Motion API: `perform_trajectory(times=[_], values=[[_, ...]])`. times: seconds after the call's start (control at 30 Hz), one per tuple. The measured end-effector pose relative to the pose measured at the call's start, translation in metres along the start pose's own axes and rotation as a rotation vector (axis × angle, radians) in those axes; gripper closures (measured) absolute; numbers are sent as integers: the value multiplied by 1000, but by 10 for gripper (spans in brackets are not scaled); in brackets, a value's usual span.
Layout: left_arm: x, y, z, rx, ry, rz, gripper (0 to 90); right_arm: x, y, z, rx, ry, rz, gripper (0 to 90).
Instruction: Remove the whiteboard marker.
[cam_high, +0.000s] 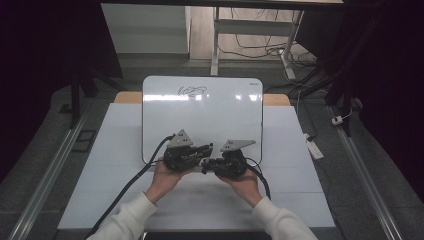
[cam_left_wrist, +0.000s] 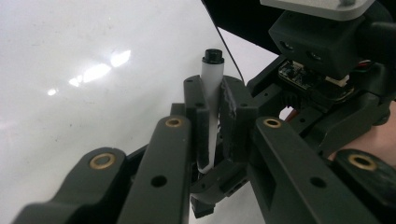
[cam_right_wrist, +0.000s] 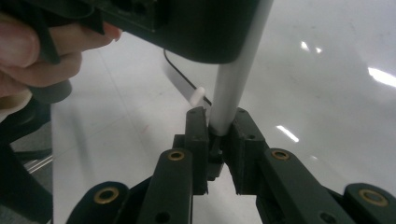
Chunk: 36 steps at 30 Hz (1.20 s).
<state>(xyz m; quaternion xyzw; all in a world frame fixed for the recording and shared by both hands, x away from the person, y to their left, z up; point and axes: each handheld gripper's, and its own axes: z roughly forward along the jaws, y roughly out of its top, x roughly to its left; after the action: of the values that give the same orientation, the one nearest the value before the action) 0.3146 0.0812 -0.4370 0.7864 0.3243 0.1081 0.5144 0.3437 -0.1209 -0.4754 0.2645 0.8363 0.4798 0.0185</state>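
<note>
While both hand-held grippers (cam_left_wrist: 212, 116) (cam_right_wrist: 218, 128) clamp it, marker (cam_left_wrist: 211, 88) spans them.

Obstacles: left gripper (cam_high: 201, 151) and right gripper (cam_high: 209, 164) meet nose to nose at whiteboard (cam_high: 202, 107) near edge | Free: whiteboard far half; desk (cam_high: 120, 150) left and right margins open.
</note>
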Motion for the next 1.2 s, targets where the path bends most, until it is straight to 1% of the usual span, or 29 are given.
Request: perform_trajectory(times=[0.07,0.1,0.13,0.17,0.23,0.3,0.33,0.4,0.47,0.53,0.6,0.67,0.7,0.77,0.8,0.9,0.93,1.0,1.03,1.13,1.2], values=[[1,1,-4,-18,5,-12,795,-1,0,-2,-8,-15,-5,799],[1,2,-7,-30,13,-16,719,-1,0,-3,-19,-20,-14,799],[2,3,-11,-38,24,-15,610,-2,1,-5,-30,-27,-31,799],[2,3,-16,-39,40,-3,552,-1,1,-7,-40,-34,-43,799],[3,3,-27,-33,71,22,496,0,2,-11,-59,-46,-72,800],[4,-1,-37,-22,88,35,432,1,3,-16,-90,-59,-102,799],[5,-4,-43,-21,91,37,426,0,3,-18,-107,-66,-105,800],[6,-13,-54,-1,103,41,425,-3,4,-24,-149,-69,-105,800],[11,-27,-65,23,108,18,424,-6,5,-30,-183,-80,-109,801],[16,-43,-75,47,123,0,419,-8,6,-35,-211,-83,-109,801],[22,-59,-84,62,130,-35,416,-10,7,-38,-224,-87,-110,801],[29,-74,-92,75,133,-79,412,-12,9,-39,-239,-84,-110,801],[33,-81,-96,90,141,-92,408,-12,10,-39,-247,-82,-109,801],[37,-94,-102,111,181,-101,399,-13,12,-39,-256,-83,-113,802],[39,-100,-105,118,193,-108,397,-14,13,-38,-259,-84,-112,802],[47,-117,-109,128,211,-154,383,-17,18,-35,-269,-84,-117,802],[49,-120,-109,138,220,-165,377,-18,20,-34,-276,-87,-119,802],[51,-122,-108,147,228,-167,368,-20,23,-32,-284,-89,-117,802],[53,-124,-107,155,245,-157,367,-24,31,-30,-309,-94,-118,802],[53,-125,-105,160,243,-154,360,-29,49,-27,-358,-111,-127,802],[52,-125,-106,161,253,-148,346,-34,64,-24,-395,-123,-131,802]])
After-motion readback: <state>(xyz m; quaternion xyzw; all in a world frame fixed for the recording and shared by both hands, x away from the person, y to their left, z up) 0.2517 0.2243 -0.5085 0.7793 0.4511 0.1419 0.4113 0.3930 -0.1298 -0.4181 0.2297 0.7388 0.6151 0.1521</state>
